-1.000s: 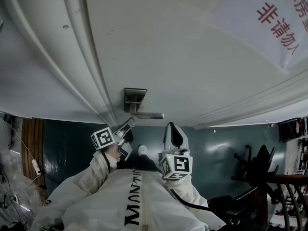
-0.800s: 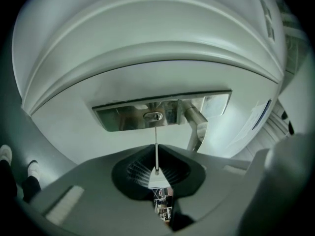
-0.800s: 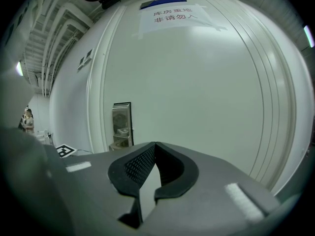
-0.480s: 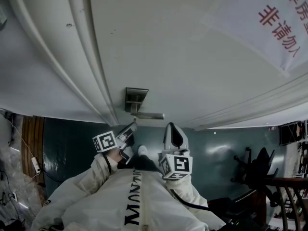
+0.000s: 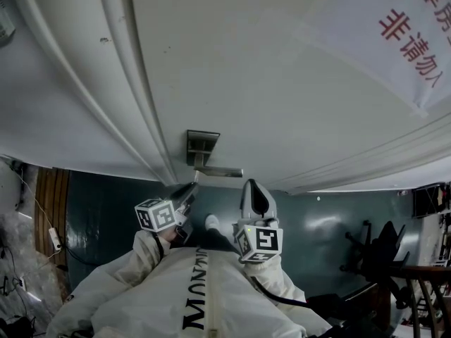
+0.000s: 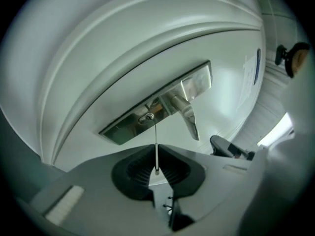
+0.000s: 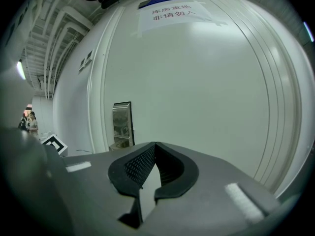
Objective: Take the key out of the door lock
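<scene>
A brushed-metal lock plate (image 6: 157, 104) with a lever handle (image 6: 189, 117) sits on the white door (image 5: 246, 83). A thin key (image 6: 156, 141), seen edge-on, runs from the keyhole (image 6: 147, 116) back into my left gripper (image 6: 156, 154), which is shut on it. Whether the key's tip is still inside the keyhole I cannot tell. In the head view my left gripper (image 5: 190, 190) is just below the lock plate (image 5: 201, 146). My right gripper (image 5: 255, 190) hangs to the right of the handle (image 5: 222, 170), shut with nothing in it (image 7: 154, 145), apart from the door.
A white paper sign with red characters (image 5: 394, 27) is taped high on the door. The door's raised frame mouldings (image 5: 134, 104) run beside the lock. A dark green floor (image 5: 106, 203) lies below. Chairs (image 5: 384, 248) stand at the right. A person (image 7: 30, 122) stands far off.
My left gripper has rolled about its own axis with the key in it, and its marker cube has dropped slightly. The right gripper has not moved.
</scene>
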Action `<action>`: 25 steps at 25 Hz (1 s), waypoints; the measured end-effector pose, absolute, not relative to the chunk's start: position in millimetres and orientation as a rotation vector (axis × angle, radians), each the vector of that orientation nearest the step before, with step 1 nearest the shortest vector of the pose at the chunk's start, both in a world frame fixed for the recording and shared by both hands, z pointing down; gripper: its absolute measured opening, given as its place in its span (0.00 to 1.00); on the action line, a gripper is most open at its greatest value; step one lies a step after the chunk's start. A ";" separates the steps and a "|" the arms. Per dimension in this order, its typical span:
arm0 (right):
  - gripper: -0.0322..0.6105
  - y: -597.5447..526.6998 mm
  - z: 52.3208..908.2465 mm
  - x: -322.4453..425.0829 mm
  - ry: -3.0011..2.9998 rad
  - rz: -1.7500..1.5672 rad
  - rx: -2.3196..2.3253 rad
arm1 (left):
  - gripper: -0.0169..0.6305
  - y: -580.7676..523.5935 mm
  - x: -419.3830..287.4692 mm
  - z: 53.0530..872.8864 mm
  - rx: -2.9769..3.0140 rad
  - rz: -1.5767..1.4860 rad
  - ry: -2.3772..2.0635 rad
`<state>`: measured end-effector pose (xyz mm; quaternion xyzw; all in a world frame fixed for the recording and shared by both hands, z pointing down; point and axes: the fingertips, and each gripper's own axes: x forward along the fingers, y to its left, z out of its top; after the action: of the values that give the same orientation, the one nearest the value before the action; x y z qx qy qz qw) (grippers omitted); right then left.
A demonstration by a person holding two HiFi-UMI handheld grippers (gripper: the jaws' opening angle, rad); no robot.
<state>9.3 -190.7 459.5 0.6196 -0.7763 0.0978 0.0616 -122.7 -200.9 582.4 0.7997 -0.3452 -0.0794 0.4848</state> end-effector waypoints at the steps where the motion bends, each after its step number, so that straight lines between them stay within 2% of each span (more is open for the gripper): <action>1: 0.05 -191.3 459.1 8.5 -2.352 0.294 1.869 | 0.06 -200.2 -125.4 582.3 1.971 -0.166 -0.867; 15: 0.05 -202.1 458.4 8.1 -2.411 0.255 1.790 | 0.06 -202.3 -162.6 546.7 2.388 0.311 -1.387; 25: 0.05 -213.7 456.3 14.7 -2.500 0.265 1.708 | 0.06 -208.5 -182.6 504.1 2.499 0.478 -1.758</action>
<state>14.7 -213.7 456.3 0.5613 -0.8214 0.0871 0.0509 -182.6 -208.5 504.1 0.8078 -0.5683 0.1545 0.0247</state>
